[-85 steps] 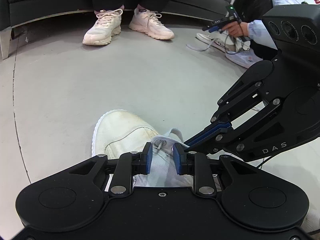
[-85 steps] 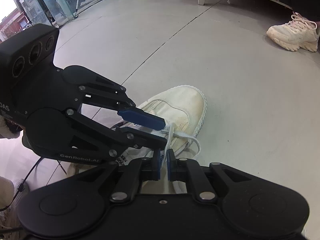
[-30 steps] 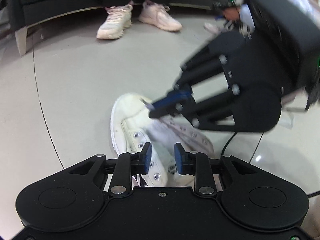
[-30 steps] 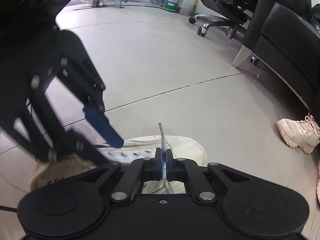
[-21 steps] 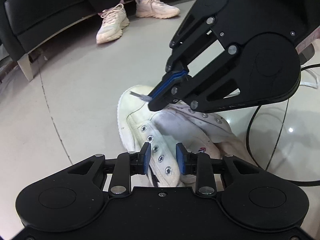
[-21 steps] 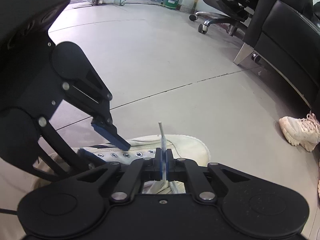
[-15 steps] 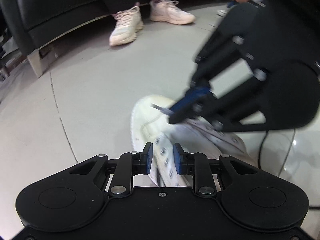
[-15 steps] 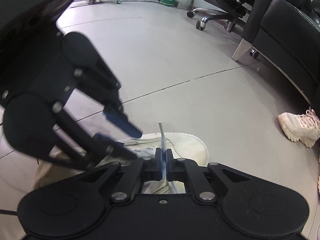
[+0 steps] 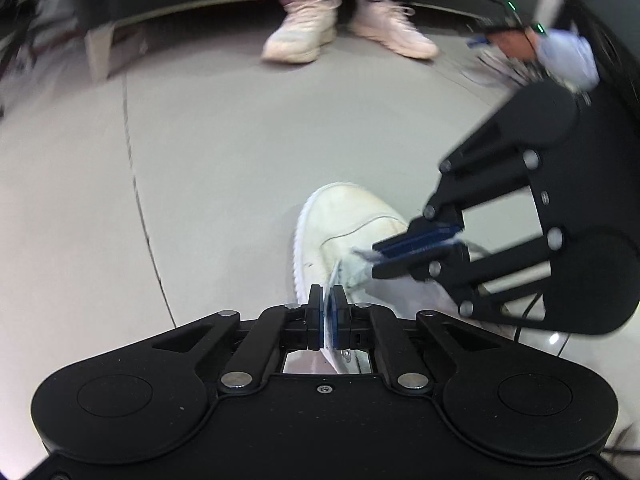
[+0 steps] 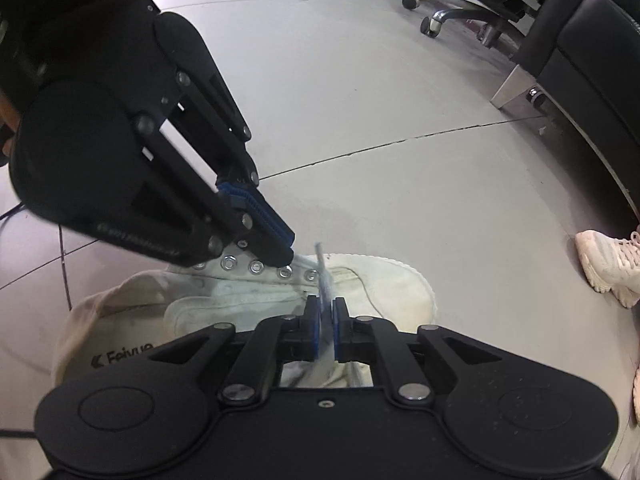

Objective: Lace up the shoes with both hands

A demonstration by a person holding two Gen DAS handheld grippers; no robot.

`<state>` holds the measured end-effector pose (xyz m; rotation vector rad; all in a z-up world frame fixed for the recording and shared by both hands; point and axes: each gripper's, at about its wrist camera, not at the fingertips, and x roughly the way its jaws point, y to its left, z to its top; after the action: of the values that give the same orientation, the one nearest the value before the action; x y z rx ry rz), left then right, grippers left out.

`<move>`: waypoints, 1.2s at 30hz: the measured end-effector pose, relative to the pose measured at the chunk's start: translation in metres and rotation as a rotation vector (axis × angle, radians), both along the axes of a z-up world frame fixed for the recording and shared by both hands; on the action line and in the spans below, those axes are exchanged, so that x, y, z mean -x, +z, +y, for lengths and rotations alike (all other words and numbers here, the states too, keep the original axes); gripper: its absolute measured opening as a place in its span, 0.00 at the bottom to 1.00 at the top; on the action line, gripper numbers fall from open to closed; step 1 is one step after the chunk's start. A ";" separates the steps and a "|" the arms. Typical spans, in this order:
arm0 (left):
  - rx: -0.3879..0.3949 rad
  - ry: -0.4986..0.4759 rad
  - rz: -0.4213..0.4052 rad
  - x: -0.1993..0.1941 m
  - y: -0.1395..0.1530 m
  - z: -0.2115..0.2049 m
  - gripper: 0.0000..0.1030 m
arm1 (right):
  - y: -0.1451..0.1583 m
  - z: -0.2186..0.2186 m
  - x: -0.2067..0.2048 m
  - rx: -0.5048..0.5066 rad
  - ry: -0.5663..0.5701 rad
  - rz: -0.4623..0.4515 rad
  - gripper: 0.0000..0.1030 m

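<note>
Shoe: lay on the floor.
Left hand-held gripper: pinched the shoe's eyelet flap to steady it.
Right hand-held gripper: pinched the lace, tip up, ready for threading.

Pale grey floor crossed by thin dark seams. Black sofa on a metal leg along the right. Office chair base with castors beyond. Glossy tiled patch at left.

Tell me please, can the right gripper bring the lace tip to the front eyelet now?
Probably yes: the right gripper holds the lace tip just beside the front eyelet; the left gripper crowds the neighbouring hole.
</note>
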<state>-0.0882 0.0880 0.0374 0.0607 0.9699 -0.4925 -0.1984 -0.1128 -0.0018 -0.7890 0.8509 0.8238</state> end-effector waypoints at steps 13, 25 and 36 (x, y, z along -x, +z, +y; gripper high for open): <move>0.037 0.026 0.025 -0.005 -0.005 0.012 0.03 | -0.001 -0.001 -0.023 -0.102 -0.102 0.164 0.03; 0.017 0.005 0.010 -0.007 -0.004 0.004 0.03 | -0.001 0.008 -0.057 -0.046 -0.163 0.354 0.03; -0.004 -0.020 -0.011 -0.004 -0.002 -0.001 0.03 | -0.007 0.015 -0.065 -0.011 -0.158 0.386 0.03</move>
<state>-0.0846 0.0867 0.0352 0.0765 0.9604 -0.5086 -0.1336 -0.0974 -0.0090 -0.5511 1.2338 0.8516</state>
